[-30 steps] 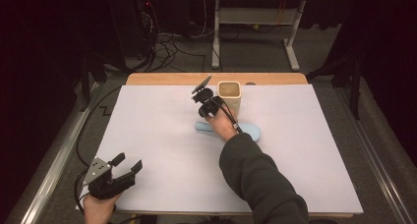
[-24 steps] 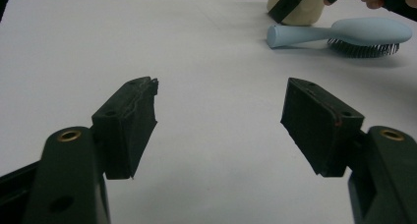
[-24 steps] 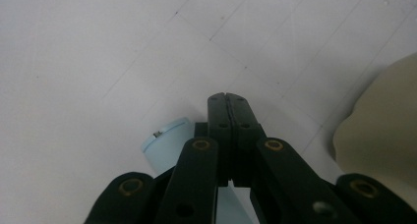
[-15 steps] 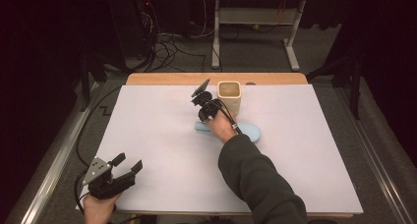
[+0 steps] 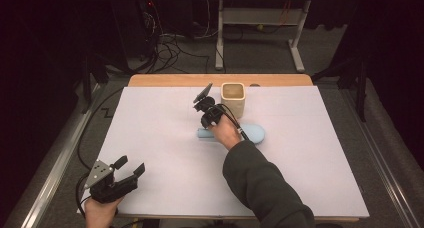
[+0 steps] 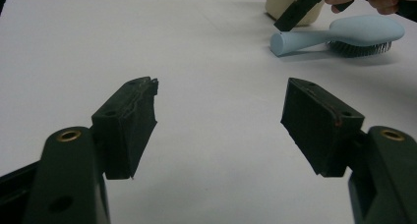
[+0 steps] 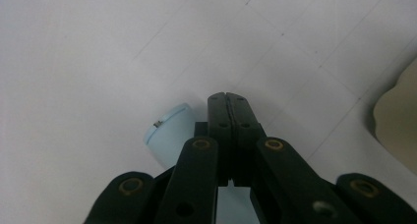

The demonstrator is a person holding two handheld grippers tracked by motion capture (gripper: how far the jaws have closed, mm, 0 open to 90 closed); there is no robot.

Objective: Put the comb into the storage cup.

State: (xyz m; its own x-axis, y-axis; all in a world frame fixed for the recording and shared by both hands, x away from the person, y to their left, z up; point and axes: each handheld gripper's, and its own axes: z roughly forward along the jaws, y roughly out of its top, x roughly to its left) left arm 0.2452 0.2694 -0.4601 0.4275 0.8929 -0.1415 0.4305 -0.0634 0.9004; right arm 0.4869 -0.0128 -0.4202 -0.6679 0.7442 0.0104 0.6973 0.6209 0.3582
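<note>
Left gripper: sitting at the near left corner of the table, held in the person's left hand; its jaws are standing partly open with nothing between them, and in the left gripper view only bare white tabletop is lying between the two black pads.

Sleeve: reaching in from the near edge, a dark sleeve running diagonally toward the middle of the table.

Hairbrush: lying flat near the middle of the table, a pale blue brush with its handle end pointing toward the left edge and its wider head toward the right edge; in the left gripper view it is resting bristles down.

Right hand: hovering over the middle of the brush, covering part of its handle in the high view.

Right gripper: pointing away toward the far edge, just above and beyond the brush's handle end; its jaws are pressing flat against each other, gripping nothing, with the round handle tip showing just beside them, not between them.

Cup: standing upright just beyond the brush, a cream square-sided container near the far edge, close beside the right gripper.
</note>
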